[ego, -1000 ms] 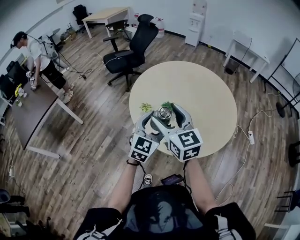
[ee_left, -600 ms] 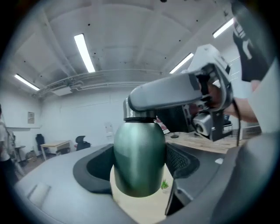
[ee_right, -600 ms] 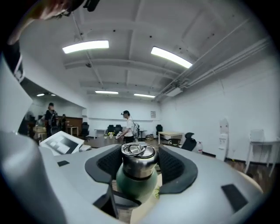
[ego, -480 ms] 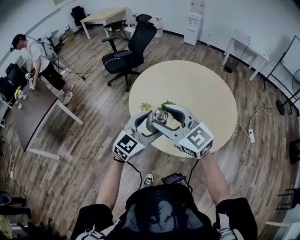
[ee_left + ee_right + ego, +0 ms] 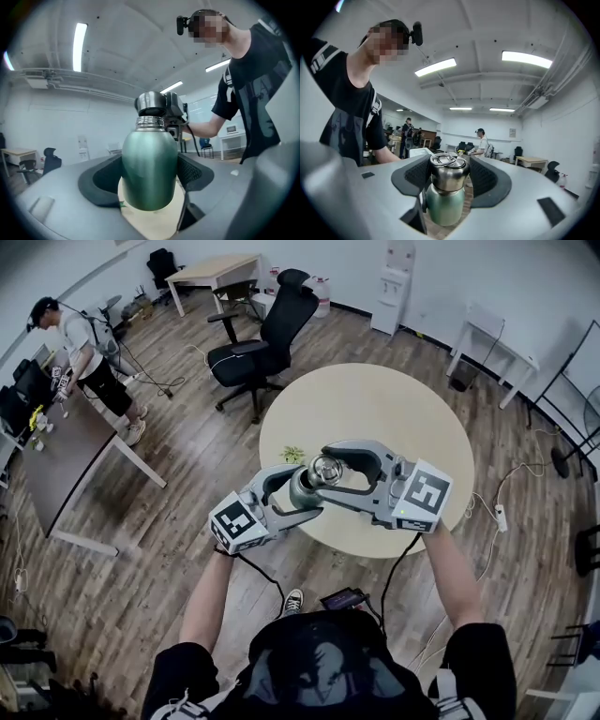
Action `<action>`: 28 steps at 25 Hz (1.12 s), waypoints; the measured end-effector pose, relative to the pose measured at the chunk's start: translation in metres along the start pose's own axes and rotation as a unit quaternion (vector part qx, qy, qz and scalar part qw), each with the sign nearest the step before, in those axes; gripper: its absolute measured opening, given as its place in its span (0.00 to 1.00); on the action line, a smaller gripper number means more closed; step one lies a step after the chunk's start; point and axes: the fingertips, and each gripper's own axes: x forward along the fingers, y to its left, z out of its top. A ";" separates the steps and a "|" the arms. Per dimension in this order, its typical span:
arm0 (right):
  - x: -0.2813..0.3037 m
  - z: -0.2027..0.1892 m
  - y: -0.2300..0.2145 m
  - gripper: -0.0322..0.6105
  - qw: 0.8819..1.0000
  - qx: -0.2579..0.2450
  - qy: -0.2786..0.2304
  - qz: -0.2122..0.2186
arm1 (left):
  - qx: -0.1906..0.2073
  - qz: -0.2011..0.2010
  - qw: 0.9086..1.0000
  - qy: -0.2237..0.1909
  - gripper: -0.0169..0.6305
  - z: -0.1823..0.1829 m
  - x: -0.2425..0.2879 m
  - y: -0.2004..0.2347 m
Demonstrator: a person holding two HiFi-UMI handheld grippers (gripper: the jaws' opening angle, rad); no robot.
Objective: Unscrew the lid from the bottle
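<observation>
Bottle (image 5: 150, 164), green steel, long axis upright, held above round table (image 5: 394, 409) at frame centre. Body clamped by left gripper (image 5: 298, 491), jaws wide. Steel lid (image 5: 447, 169) uppermost, gripped by right gripper (image 5: 328, 474), entering from the right, jaws just closed on it.

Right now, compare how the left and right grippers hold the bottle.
The left gripper clamps the green bottle; the right gripper clamps its steel lid, jaws just closed on it. The left's jaws stand wider than the right's. Both hold the one bottle over the table.
</observation>
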 end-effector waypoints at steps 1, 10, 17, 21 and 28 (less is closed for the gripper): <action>-0.006 -0.001 -0.007 0.45 0.999 -0.001 -0.007 -0.034 | -0.004 0.030 1.000 -0.004 0.58 -0.003 -0.002 0.007; -0.067 -0.053 -0.055 0.45 0.937 0.022 -0.030 -0.348 | -0.029 0.294 0.955 -0.027 0.58 0.001 -0.039 0.066; -0.077 -0.093 -0.054 0.45 0.901 0.035 -0.020 -0.431 | -0.020 0.362 0.932 -0.022 0.58 0.001 -0.035 0.072; -0.083 -0.102 -0.052 0.45 0.893 0.052 -0.021 -0.447 | -0.030 0.364 0.931 -0.016 0.58 -0.008 -0.032 0.068; -0.084 -0.101 -0.050 0.45 0.893 0.050 -0.009 -0.448 | -0.030 0.363 0.931 -0.012 0.58 -0.006 -0.032 0.066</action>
